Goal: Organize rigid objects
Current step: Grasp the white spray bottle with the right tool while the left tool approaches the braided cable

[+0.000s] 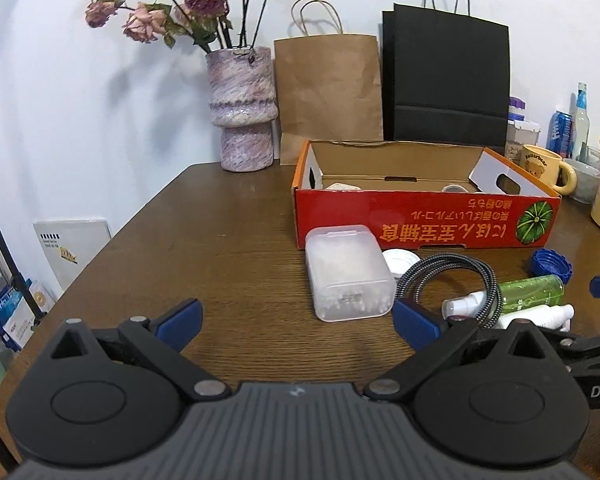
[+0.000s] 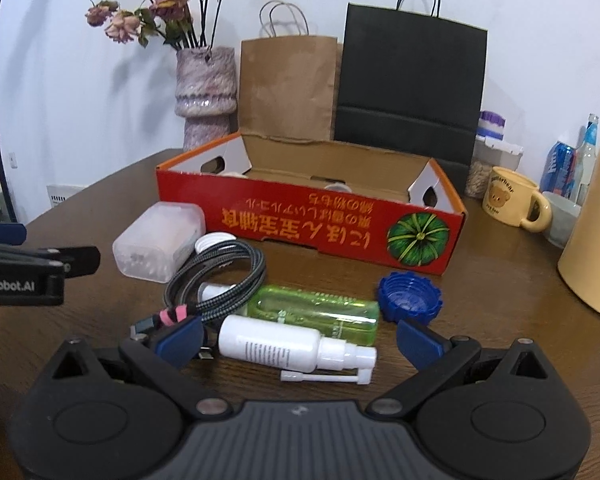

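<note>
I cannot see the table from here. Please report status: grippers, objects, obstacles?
Left gripper open, empty; right gripper open around white spray bottle. Green bottle, blue cap, cable, clear case outside red box. Nothing blocking.

The left gripper [image 1: 298, 322] and the right gripper [image 2: 300, 338] are held low and level, both jaws spread wide, nothing gripped.

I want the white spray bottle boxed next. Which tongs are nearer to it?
Right. The right tongs are open with the white plastic spray bottle lying between their tips; the left tongs face the table left of it.
</note>
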`<state>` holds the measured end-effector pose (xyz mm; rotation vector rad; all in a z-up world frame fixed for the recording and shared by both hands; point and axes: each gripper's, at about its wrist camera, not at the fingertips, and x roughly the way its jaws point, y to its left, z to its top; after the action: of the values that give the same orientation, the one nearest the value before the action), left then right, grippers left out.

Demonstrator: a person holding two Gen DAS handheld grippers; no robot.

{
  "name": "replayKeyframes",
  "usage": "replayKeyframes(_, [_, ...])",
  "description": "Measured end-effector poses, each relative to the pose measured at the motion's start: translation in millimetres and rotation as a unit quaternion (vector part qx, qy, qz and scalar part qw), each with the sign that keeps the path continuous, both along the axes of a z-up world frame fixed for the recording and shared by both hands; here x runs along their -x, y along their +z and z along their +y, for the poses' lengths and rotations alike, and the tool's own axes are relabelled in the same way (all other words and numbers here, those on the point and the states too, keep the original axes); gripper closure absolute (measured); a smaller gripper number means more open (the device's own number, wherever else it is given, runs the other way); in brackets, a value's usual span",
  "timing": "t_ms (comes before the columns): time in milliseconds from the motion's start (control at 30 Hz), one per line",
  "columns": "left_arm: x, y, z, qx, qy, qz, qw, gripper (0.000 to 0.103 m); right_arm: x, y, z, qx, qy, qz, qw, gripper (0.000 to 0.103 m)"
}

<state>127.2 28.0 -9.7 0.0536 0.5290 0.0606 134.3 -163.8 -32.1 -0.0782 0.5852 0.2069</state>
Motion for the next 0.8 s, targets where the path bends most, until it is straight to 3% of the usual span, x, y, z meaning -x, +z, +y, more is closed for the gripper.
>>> replayKeyframes(633, [-3,-2,7,0.010,0.012,0.005,0.9999,0.000,-31,-26,6,-0.001,-0.034,0.052,0.998,0.000])
replayKeyframes(800, [-4,-3,7,0.009,0.014,0.008,0.9998,0.000,-29,-25,4,-0.015,-0.029,0.051,0.998,0.005])
